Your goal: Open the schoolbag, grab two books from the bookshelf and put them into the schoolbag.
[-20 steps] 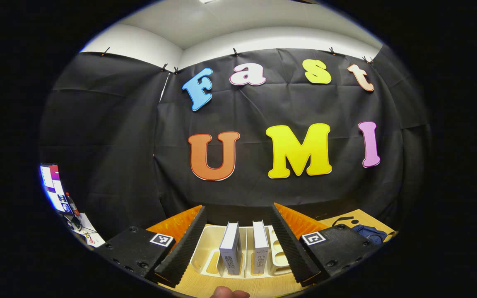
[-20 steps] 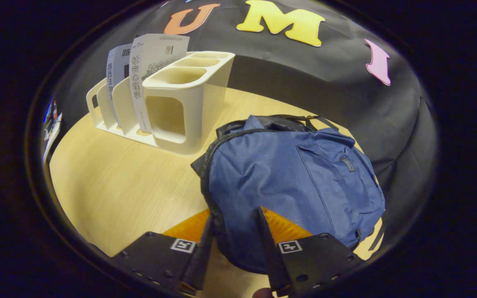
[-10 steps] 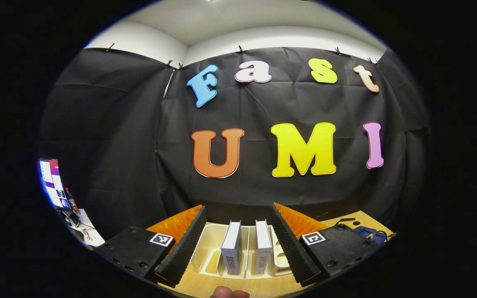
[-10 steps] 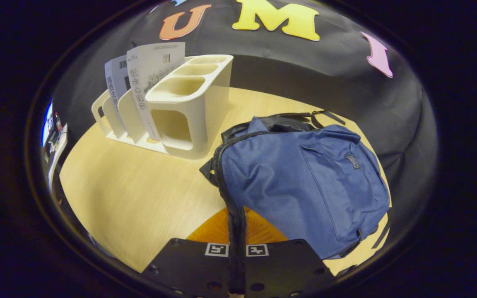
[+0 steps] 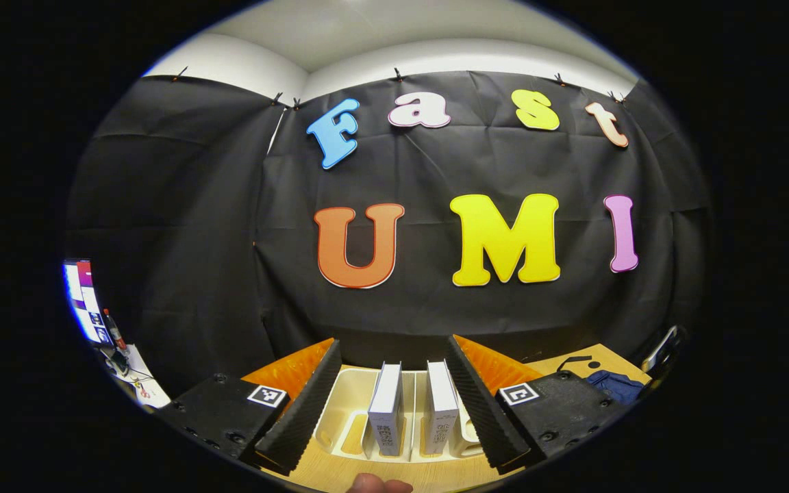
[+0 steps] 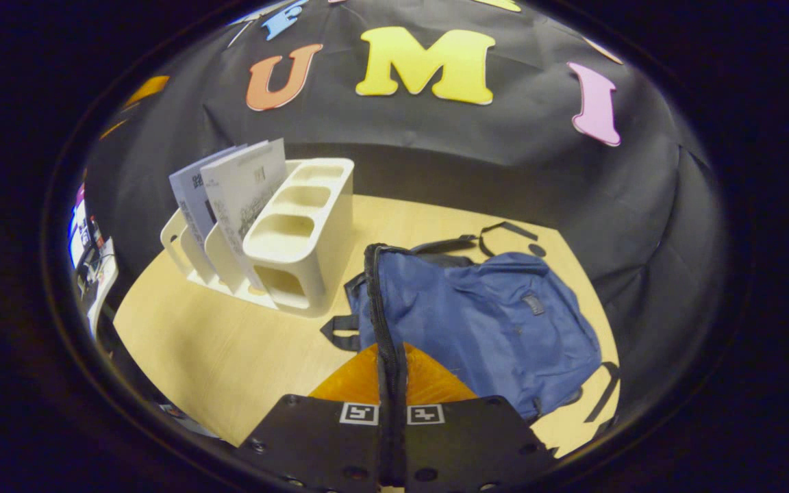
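Note:
A blue schoolbag (image 6: 490, 322) lies flat on the wooden table, right of a cream bookshelf (image 6: 305, 226). Two pale books (image 6: 244, 185) stand in the shelf's left slots. My right gripper (image 6: 392, 356) is shut on the bag's black zip edge (image 6: 372, 287), which runs taut from its fingertips to the bag's top corner. In the left gripper view the two books (image 5: 385, 404) (image 5: 441, 404) stand spine-up in the bookshelf (image 5: 340, 411), seen between the spread fingers. My left gripper (image 5: 393, 340) is open and short of them, holding nothing. A corner of the schoolbag (image 5: 614, 385) shows at the right.
The round wooden table (image 6: 230, 349) has bare surface in front of the shelf. A lit monitor (image 5: 83, 294) and small clutter sit beyond the table's left edge. The black cloth wall stands close behind shelf and bag. A person's fingertip (image 5: 381, 485) shows below the left gripper.
My right gripper closed on the bag's zip edge, then rose and drew back, pulling that edge up. The left gripper stayed nearly still before the shelf.

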Demonstrator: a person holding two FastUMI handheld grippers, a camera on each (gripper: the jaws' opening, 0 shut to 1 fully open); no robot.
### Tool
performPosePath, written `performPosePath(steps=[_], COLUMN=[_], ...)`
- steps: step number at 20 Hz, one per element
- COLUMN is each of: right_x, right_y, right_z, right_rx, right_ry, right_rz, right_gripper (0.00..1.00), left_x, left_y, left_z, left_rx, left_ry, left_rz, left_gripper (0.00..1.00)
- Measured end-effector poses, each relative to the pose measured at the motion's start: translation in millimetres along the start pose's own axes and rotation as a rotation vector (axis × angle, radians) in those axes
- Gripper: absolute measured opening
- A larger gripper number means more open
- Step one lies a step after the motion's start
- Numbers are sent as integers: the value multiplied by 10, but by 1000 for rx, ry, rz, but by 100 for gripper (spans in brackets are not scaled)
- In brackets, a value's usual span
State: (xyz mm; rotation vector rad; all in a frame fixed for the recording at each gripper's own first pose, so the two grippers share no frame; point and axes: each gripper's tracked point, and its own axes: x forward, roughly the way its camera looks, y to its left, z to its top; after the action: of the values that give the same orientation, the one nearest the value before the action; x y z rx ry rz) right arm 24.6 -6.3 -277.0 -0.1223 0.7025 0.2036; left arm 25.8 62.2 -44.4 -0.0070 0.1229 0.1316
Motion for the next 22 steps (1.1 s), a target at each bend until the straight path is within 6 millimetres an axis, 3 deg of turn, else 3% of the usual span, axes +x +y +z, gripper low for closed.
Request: performPosePath(steps=[2,5,13,18,22], right_x=[-148,-305,-550,-605,-593], right_y=[-221,-557,-1448,-1963,-2219], right_z=[155,358,649,658,602], right_rx=[16,35,66,139,171], right_ry=[-29,-64,-99,-89,-76], right_rz=[-36,-80,-182,-212,-218], right_gripper=[3,0,0,0,0], left_x=[55,136,365,554,766], left_y=[-20,-93,-255,-459,-656], left_z=[-84,-139,-340,-497,-728], left_rx=[-15,-32,-18,-51,-48], left_ry=[31,63,213,376,556], left_rz=[-13,-39,-119,-177,-236], left_gripper=[96,96,97,97,97])
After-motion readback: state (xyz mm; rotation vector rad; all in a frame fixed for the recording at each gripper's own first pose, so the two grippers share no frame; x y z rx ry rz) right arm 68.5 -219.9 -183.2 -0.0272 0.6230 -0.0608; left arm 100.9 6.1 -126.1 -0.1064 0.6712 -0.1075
